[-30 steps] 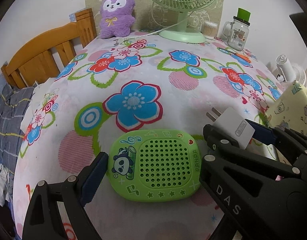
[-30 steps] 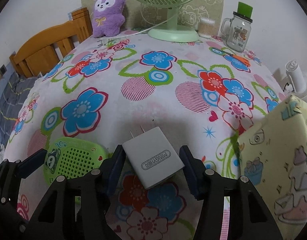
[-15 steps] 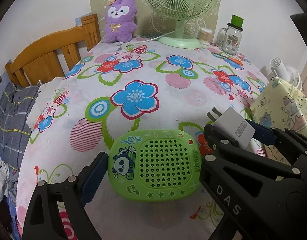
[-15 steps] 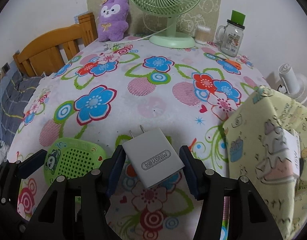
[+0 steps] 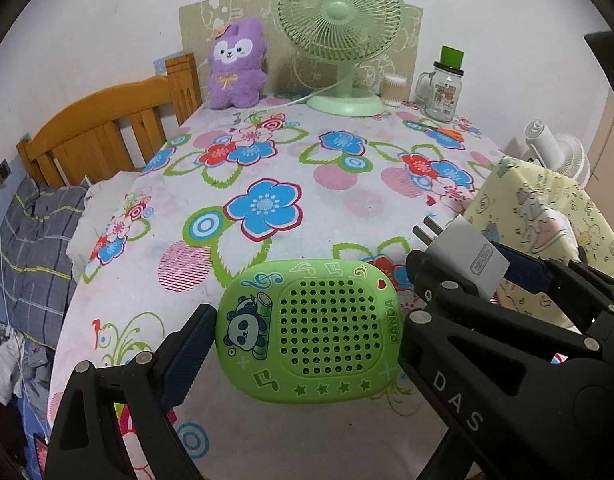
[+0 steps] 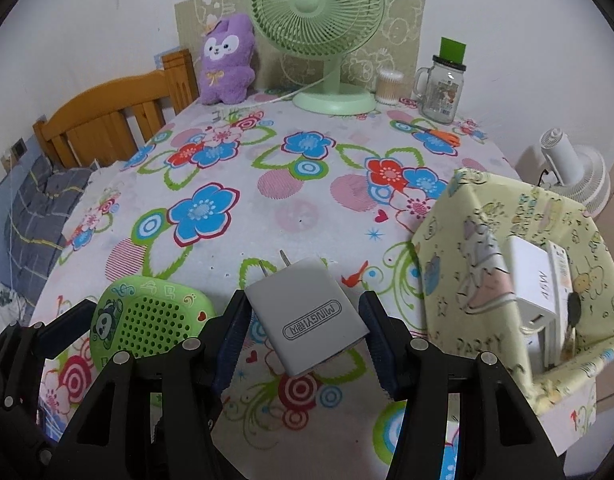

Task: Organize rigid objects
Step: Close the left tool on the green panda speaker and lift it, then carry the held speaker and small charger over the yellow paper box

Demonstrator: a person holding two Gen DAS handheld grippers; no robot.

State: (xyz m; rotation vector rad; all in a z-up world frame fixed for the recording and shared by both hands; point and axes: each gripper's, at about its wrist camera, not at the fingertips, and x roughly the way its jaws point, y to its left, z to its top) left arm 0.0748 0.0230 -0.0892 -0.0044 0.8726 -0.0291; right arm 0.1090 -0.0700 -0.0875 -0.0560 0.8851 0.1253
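My left gripper is shut on a green panda speaker and holds it above the flowered table's near edge. My right gripper is shut on a white plug charger, prongs pointing away, also held above the table. Each gripper shows in the other view: the speaker in the right wrist view, the charger in the left wrist view. A yellow fabric storage box stands at the right and holds a white adapter and other small items.
At the back of the table stand a purple plush, a green fan, a cotton swab jar and a glass mug jar. Orange scissors lie near them. A wooden headboard is left, a white fan right.
Both grippers have risen and drawn back from the table with their objects still held. The table looks farther away and the inside of the yellow box has come into view.
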